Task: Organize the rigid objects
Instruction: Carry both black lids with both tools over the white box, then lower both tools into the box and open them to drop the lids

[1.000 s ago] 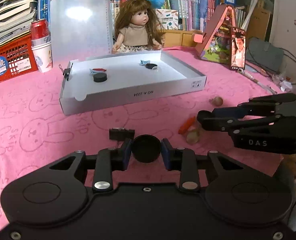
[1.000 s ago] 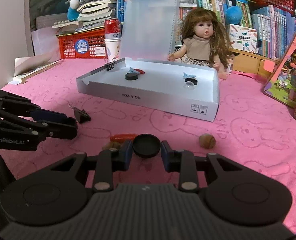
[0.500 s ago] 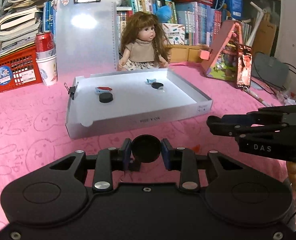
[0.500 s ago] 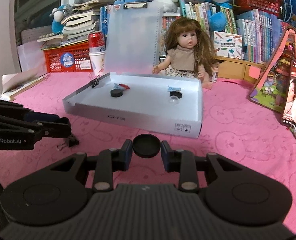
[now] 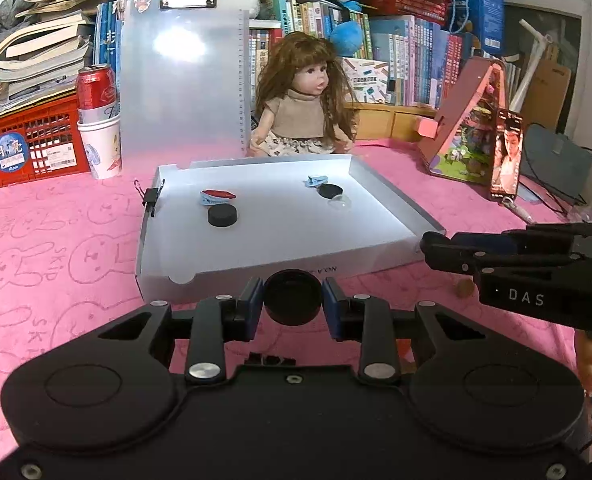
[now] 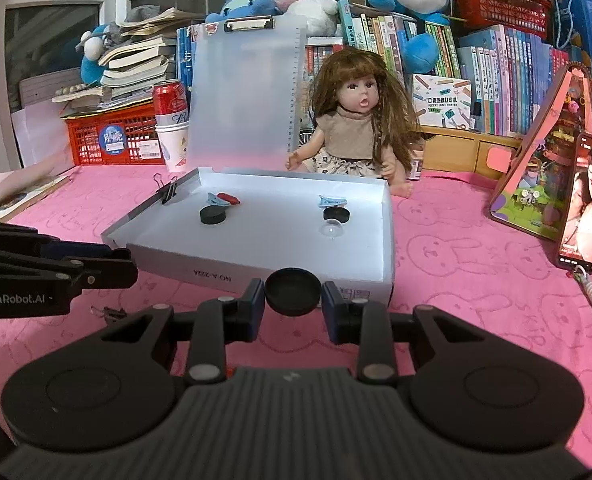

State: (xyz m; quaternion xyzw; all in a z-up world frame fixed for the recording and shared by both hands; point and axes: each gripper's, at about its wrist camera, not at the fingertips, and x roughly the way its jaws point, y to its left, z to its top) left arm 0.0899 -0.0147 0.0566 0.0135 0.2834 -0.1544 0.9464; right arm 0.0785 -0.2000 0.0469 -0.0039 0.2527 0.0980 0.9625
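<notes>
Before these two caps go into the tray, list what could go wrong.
1. Each claw pinches its black cap only by the rim: the left claw on one cap, the right claw on the other cap. A jolt could make either slip out.
2. The white tray has a raised front wall; a low approach might clip it.
3. The clear dome could get knocked.

Crowded bookshelves (image 6: 496, 64) behind — pink rabbit-print cloth (image 6: 476, 280) over the table.
</notes>
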